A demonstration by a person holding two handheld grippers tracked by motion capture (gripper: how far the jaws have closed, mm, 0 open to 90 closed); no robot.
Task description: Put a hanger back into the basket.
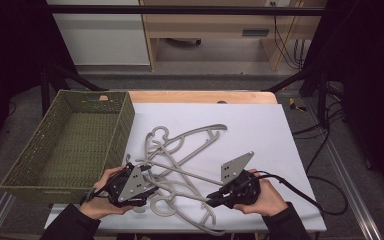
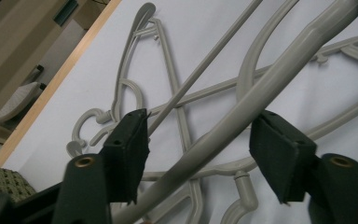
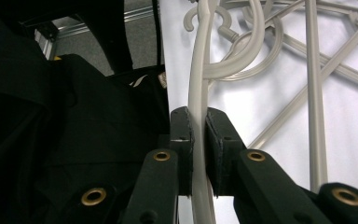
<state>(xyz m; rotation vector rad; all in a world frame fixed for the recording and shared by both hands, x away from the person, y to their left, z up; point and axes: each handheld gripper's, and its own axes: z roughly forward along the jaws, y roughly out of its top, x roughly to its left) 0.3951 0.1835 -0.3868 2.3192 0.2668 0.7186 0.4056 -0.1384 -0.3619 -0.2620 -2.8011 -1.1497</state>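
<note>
Several grey plastic hangers lie tangled on the white sheet in the high view. My left gripper sits at the pile's left side. In the left gripper view it is open, and one thick hanger arm runs slantwise through the gap between its pads, touching neither as far as I can see. My right gripper points left at the pile's lower right. In the right gripper view it is shut on a thin hanger arm that ends in a hook.
An empty green woven basket stands at the left, its wall against the sheet's edge; its corner shows in the left gripper view. The wooden table edge runs along the back. A dark sleeve lies beside the right gripper.
</note>
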